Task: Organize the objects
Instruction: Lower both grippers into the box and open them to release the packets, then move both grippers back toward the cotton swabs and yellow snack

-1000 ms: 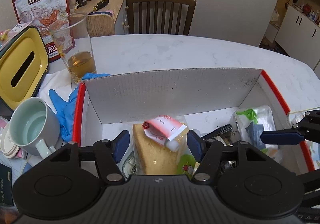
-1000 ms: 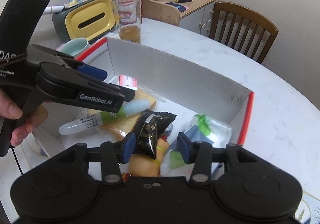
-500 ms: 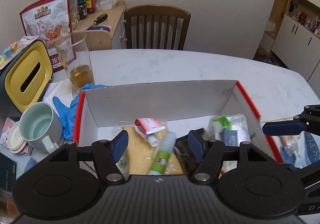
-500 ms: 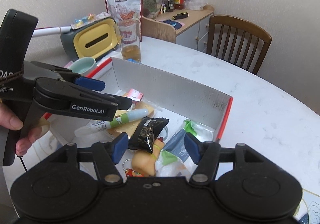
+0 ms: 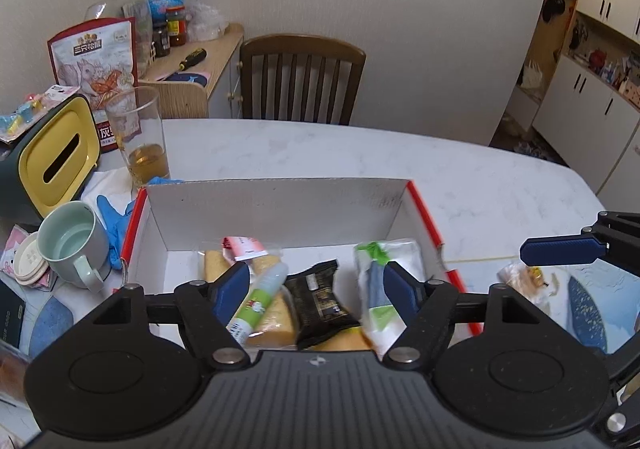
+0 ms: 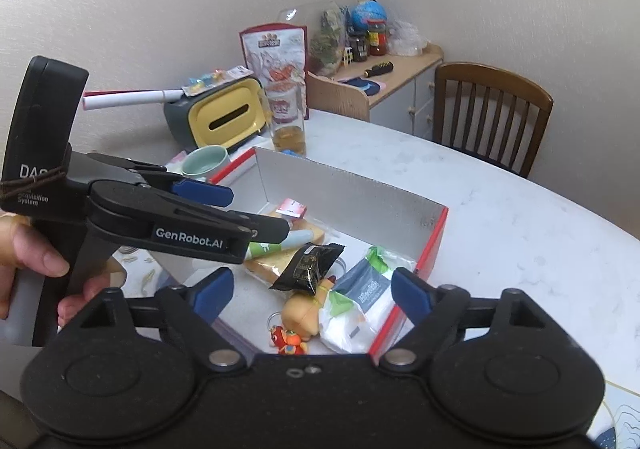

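Note:
A white cardboard box with red edges (image 5: 280, 205) (image 6: 352, 193) sits on the marble table. In it lie a green-and-white tube (image 5: 258, 299) (image 6: 280, 245), a wrapped yellow cake (image 5: 272, 317), a black snack pack (image 5: 318, 299) (image 6: 312, 265), a green-and-white tissue pack (image 5: 384, 261) (image 6: 360, 293), a red-and-white sachet (image 5: 244, 247) and a small toy keychain (image 6: 300, 321). My left gripper (image 5: 316, 289) is open and empty above the box's near side; it shows in the right wrist view (image 6: 236, 213). My right gripper (image 6: 312, 291) is open and empty, above the box's near right corner.
Left of the box stand a mint mug (image 5: 74, 247), blue gloves (image 5: 116, 217), a glass with amber drink (image 5: 142, 137), a yellow-lidded tissue box (image 5: 52, 161) and a snack bag (image 5: 96, 65). A wooden chair (image 5: 300, 77) stands beyond the table. A wrapped snack (image 5: 520, 281) lies right of the box.
Both grippers have pulled up and back from the box and stayed open. The tube now lies across the cake, and the black pack lies beside it.

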{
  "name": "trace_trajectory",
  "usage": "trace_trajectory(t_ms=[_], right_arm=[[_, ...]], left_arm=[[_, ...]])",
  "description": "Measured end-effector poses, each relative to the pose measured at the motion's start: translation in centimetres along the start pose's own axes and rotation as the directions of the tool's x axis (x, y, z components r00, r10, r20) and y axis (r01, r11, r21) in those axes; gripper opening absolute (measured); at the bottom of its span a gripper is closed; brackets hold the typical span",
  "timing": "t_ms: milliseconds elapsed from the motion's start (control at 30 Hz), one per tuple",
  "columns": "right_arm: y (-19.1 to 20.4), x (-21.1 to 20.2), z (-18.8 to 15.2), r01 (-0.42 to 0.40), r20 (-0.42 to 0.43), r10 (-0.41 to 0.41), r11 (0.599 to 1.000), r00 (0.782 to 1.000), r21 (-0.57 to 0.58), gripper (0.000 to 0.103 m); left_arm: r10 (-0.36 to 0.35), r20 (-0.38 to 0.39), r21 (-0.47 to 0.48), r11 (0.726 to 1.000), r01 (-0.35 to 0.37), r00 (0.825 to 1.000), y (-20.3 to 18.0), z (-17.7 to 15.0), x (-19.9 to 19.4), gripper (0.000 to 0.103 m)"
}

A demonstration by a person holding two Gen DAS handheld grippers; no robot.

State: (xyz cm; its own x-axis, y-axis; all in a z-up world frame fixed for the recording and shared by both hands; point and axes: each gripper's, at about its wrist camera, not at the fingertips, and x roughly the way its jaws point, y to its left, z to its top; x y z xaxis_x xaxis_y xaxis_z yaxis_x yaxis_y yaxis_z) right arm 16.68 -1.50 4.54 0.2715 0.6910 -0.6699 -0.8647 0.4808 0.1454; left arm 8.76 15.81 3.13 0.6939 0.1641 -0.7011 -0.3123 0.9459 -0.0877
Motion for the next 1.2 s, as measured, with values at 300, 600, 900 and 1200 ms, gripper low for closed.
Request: trace_trajectory(t_ms=[300, 600, 900, 1200], right_arm=[[-2.1, -3.8, -1.5, -0.003, 0.048, 0.004, 1.000, 0.999, -0.011, 0.101], [-6.3, -7.2, -3.7, 0.021, 0.072, -0.023, 0.999, 0.997, 0.040, 0.102], [-11.4, -9.7, -6.3, 0.067, 0.077, -0.076, 0.992, 0.994, 0.103, 0.102], [-16.5, -11.1, -8.6, 0.130, 0.062, -0.141, 0.979, 0.988, 0.160, 0.102]], left_arm=[[0.004, 0.018, -0.027, 1.000, -0.003, 1.000, -3.1, -0.9, -1.8, 0.081], [-0.018, 0.016, -0.038, 0.999, 0.018, 1.000, -7.2, -2.1, -2.1, 0.088], [-0.050, 0.030, -0.062, 0.997, 0.052, 0.998, -11.4, -3.0, -1.1, 0.101], [-0.060, 0.030, 0.003, 0.998, 0.060, 0.998, -16.5, -4.1, 0.7, 0.102]])
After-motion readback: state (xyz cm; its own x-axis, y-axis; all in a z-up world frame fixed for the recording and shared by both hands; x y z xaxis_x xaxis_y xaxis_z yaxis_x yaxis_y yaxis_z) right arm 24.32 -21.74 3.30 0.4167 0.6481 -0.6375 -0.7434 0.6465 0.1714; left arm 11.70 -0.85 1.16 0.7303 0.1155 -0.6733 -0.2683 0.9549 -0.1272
